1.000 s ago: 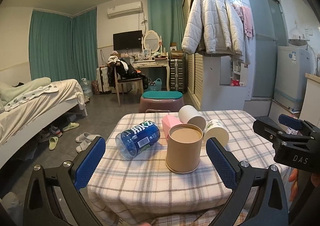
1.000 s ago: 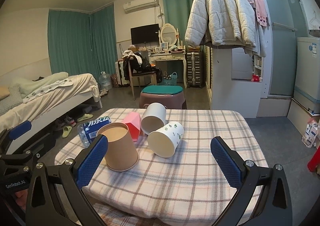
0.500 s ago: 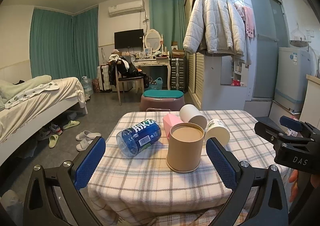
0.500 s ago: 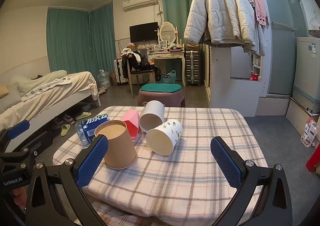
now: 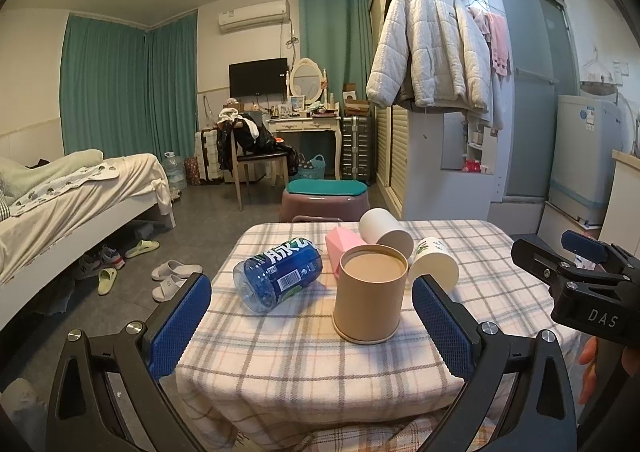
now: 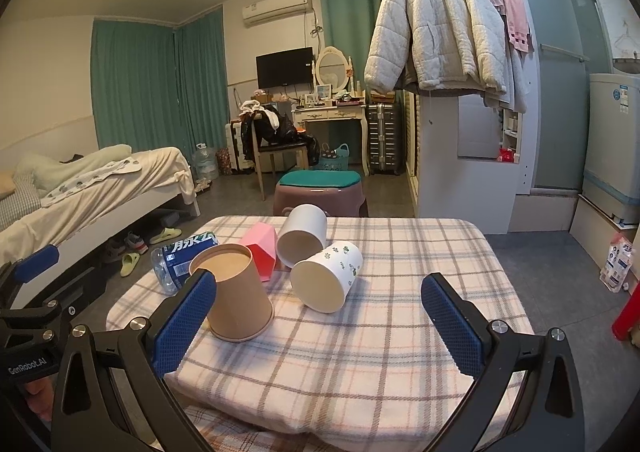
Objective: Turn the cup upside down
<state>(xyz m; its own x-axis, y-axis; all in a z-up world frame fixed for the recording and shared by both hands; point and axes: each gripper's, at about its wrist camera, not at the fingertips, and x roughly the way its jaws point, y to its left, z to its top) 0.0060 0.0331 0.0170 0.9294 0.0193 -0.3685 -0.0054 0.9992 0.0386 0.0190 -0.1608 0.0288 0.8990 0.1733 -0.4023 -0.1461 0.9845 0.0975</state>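
Listing by view. Left wrist view: left gripper (image 5: 312, 326), jaws wide apart, holding nothing, at the lower edge of the frame. Brown cup (image 5: 371, 293), centre frame between the blue pads, standing on its wider end on the checked bench (image 5: 280, 364); whether the flat brown top is a base or a fill level, I cannot tell. Blue bottle (image 5: 279, 274), on its side, left of the cup. Pink cup (image 5: 342, 246), behind the brown one. White cup (image 5: 386, 230) and leaf-print cup (image 5: 434, 262), both tipped over, upper right of the brown cup. Right gripper (image 5: 580, 268), right edge, seen side-on.

Right wrist view: right gripper (image 6: 320, 324), jaws likewise wide and empty, lower frame. Brown cup (image 6: 234, 292) at left centre, partly behind the left pad. Leaf-print cup (image 6: 328, 276), centre, mouth toward the camera, interior empty. White cup (image 6: 304, 234) just behind, also empty.

Handling judgement: paper-like cup, light, stiff enough yet crushable; take hold across the mid-wall with gentle pressure.
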